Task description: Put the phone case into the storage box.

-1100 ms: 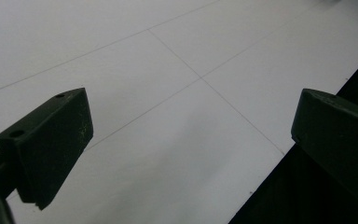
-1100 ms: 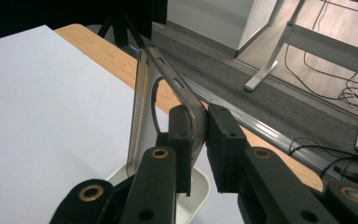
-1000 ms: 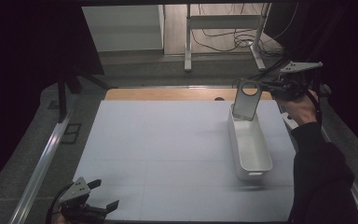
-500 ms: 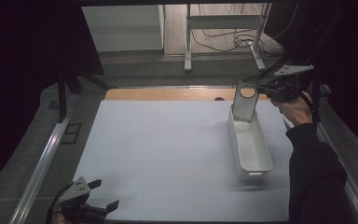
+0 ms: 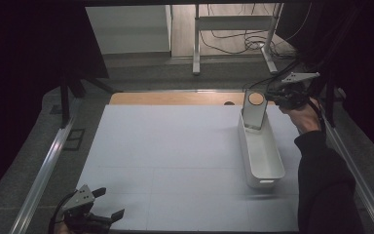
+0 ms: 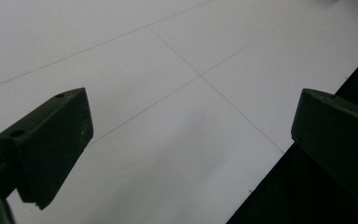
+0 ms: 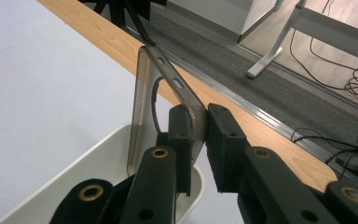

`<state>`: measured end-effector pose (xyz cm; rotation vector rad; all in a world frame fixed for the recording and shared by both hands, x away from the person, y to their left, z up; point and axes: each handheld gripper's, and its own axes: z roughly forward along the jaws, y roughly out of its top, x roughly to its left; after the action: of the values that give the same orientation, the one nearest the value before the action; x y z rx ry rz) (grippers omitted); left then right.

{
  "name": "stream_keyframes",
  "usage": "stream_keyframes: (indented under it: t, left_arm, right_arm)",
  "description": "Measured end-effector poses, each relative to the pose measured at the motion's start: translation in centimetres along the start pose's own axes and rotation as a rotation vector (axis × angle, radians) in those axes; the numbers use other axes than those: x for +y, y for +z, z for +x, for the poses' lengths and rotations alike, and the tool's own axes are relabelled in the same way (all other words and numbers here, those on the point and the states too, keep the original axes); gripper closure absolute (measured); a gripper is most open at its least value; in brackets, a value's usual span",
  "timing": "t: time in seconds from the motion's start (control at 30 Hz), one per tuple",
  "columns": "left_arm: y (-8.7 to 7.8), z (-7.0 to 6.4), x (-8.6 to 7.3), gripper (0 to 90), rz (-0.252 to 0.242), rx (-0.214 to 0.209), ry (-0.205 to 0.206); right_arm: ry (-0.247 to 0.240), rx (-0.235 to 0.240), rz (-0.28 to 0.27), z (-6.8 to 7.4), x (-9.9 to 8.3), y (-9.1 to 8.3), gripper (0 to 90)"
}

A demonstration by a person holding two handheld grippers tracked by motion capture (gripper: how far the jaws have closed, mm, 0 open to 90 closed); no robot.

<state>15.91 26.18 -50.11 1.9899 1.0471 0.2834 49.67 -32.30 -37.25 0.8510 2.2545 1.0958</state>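
A translucent grey phone case (image 5: 254,109) with a round hole near its top stands upright at the far end of a long white bin (image 5: 263,161). My right gripper (image 5: 269,100) is shut on the case's right edge. In the right gripper view, the jaws pinch the case's rim (image 7: 142,98) above the bin's corner (image 7: 74,179). My left gripper (image 5: 109,203) rests at the near left edge of the white mat, open. In the left gripper view nothing lies between the jaws of my left gripper (image 6: 191,126), just mat.
The white mat (image 5: 165,146) covers the table, with a wooden strip (image 5: 175,98) along its far edge. Metal rails (image 5: 44,170) run down both sides. Beyond the table are a desk frame (image 5: 233,29) and floor cables.
The right gripper has lowered the phone case slightly into the far end of the bin. The left gripper has not moved.
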Motion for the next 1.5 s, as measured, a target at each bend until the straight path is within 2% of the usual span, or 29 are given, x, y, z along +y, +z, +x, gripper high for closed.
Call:
stream_keyframes:
  t: [0.63,0.73,0.77,1.0,1.23,1.5]
  left_arm:
    - [0.0,0.0,0.0,0.0,0.003,-0.002,0.001]
    - [0.0,0.0,0.0,0.0,0.004,-0.002,0.001]
    - [0.0,0.0,0.0,0.0,0.004,-0.001,0.003]
    - [0.1,-0.1,0.0,0.0,0.005,-0.002,0.004]
    - [0.1,-0.1,0.0,0.0,0.008,-0.001,0.007]
    - [0.1,-0.1,0.0,0.0,0.01,-0.003,0.01]
  right_arm:
    - [-0.045,-0.023,0.01,-0.1,-0.8,1.3,79.8]
    - [-0.056,-0.033,0.016,0.0,-0.8,1.4,79.7]
    - [-0.065,-0.054,0.012,0.1,-1.0,1.6,79.7]
    - [-0.064,-0.076,0.01,0.1,-1.1,1.7,79.5]
    - [-0.063,-0.124,0.017,0.2,-1.1,2.2,79.5]
    - [-0.038,-0.139,0.021,0.2,-1.2,2.6,79.2]
